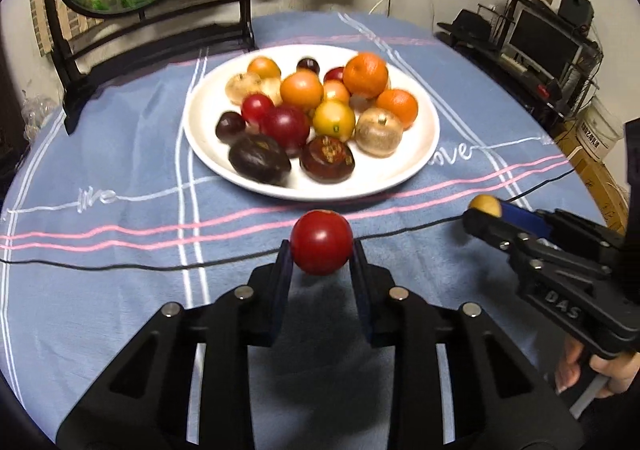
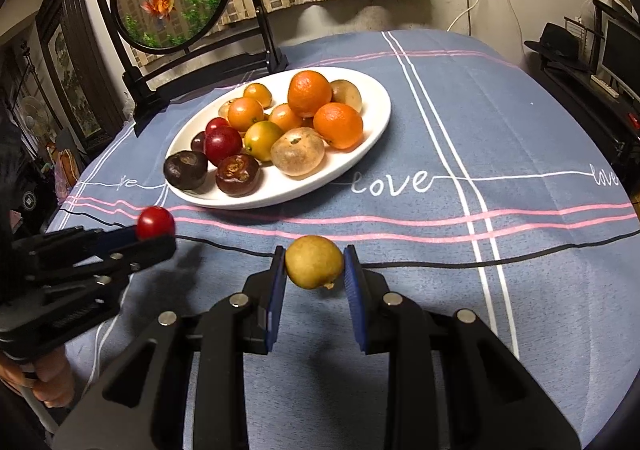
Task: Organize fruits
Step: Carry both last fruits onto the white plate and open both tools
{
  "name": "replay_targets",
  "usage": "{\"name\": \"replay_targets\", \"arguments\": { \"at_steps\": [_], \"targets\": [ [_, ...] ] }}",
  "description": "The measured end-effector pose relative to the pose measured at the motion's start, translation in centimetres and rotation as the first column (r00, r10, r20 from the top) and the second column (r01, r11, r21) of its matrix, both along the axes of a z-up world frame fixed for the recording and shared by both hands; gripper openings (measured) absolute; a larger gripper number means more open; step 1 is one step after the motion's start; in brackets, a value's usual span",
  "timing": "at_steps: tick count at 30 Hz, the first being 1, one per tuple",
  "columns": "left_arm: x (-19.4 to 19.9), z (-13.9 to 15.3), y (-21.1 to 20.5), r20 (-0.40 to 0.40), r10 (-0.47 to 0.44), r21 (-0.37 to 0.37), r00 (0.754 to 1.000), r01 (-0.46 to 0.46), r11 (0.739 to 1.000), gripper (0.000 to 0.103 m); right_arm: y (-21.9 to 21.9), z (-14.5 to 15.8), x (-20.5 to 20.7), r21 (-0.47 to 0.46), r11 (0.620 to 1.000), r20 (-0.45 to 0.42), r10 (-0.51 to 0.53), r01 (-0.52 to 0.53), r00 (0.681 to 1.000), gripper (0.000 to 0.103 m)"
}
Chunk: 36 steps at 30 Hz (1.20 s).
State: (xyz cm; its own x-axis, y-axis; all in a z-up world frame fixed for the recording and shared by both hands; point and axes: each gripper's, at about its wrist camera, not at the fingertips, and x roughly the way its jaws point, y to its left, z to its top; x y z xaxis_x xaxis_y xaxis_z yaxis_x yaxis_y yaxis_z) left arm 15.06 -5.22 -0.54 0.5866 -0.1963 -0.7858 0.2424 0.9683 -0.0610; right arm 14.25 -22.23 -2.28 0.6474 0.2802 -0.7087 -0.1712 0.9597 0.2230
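A red fruit sits clamped between the pads of the left claw, held above the blue cloth of the bench. Just to its right, the right claw grips a small yellow fruit. Beyond both, a white plate carries a pile of oranges, red fruits and dark fruits.
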Motion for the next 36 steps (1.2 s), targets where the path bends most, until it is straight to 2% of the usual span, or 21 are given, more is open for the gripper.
{"name": "replay_targets", "arguments": {
  "at_steps": [7,12,14,15,18,22,25,26,28,29,30,31,34,36],
  "targets": [
    [0.8,3.5,1.2,0.077,-0.004,-0.009,0.997,0.005,1.0,0.029,1.2,3.0,0.9,0.031,0.999,0.056,0.038,-0.04,0.998,0.029],
    [3.2,4.3,1.7,0.095,0.015,-0.012,0.995,-0.014,1.0,0.03,2.9,5.5,4.0,-0.008,0.997,0.105,0.084,-0.083,0.991,0.029],
    [4.7,4.2,1.6,0.103,0.037,0.012,0.994,-0.038,0.999,0.03,3.4,6.2,5.8,-0.005,0.997,0.128,0.079,-0.079,0.989,0.029],
    [5.6,4.0,1.4,0.11,0.049,0.034,0.993,-0.053,0.998,0.03,3.6,6.3,6.8,0.006,0.997,0.127,0.075,-0.077,0.989,0.029],
    [7.8,3.5,1.5,0.096,0.064,0.032,0.993,-0.068,0.997,0.029,4.5,6.2,9.9,0.018,0.998,0.117,0.06,-0.063,0.991,0.029],
    [11.0,2.9,1.7,0.089,0.093,0.034,0.992,-0.096,0.995,0.03,5.9,5.4,13.4,-0.016,0.999,0.098,0.053,-0.051,0.994,0.029],
    [12.5,2.2,1.9,0.103,0.109,0.056,0.989,-0.115,0.992,0.03,6.6,4.1,16.2,-0.03,0.997,0.048,0.068,-0.067,0.997,0.03],
    [13.0,1.9,2.1,0.09,0.113,0.042,0.99,-0.117,0.992,0.03,6.7,3.9,16.7,-0.038,0.997,0.044,0.069,-0.068,0.997,0.03],
    [13.7,1.4,2.5,0.065,0.132,0.017,0.989,-0.133,0.991,0.032,6.8,3.9,17.2,-0.073,0.996,0.061,0.049,-0.045,0.997,0.033],
    [14.0,1.2,2.8,0.057,0.147,0.014,0.988,-0.148,0.989,0.036,6.9,3.9,17.3,-0.078,0.996,0.06,0.047,-0.042,0.997,0.037],
    [14.4,0.9,3.1,0.046,0.174,0.016,0.984,-0.175,0.984,0.044,6.8,3.9,17.3,-0.065,0.997,0.056,0.055,-0.051,0.997,0.052],
    [14.6,0.8,3.3,0.047,0.189,0.019,0.981,-0.19,0.982,0.053,6.7,4.1,17.0,-0.057,0.997,0.075,0.052,-0.048,0.996,0.059],
    [14.6,0.9,3.4,0.044,0.189,0.021,0.981,-0.19,0.982,0.052,6.8,4.5,15.9,-0.103,0.993,0.106,0.06,-0.05,0.993,0.06],
    [14.3,1.1,3.5,0.026,0.182,-0.002,0.983,-0.182,0.983,0.056,6.4,4.6,15.3,-0.106,0.993,0.105,0.059,-0.048,0.993,0.059]
  ]
}}
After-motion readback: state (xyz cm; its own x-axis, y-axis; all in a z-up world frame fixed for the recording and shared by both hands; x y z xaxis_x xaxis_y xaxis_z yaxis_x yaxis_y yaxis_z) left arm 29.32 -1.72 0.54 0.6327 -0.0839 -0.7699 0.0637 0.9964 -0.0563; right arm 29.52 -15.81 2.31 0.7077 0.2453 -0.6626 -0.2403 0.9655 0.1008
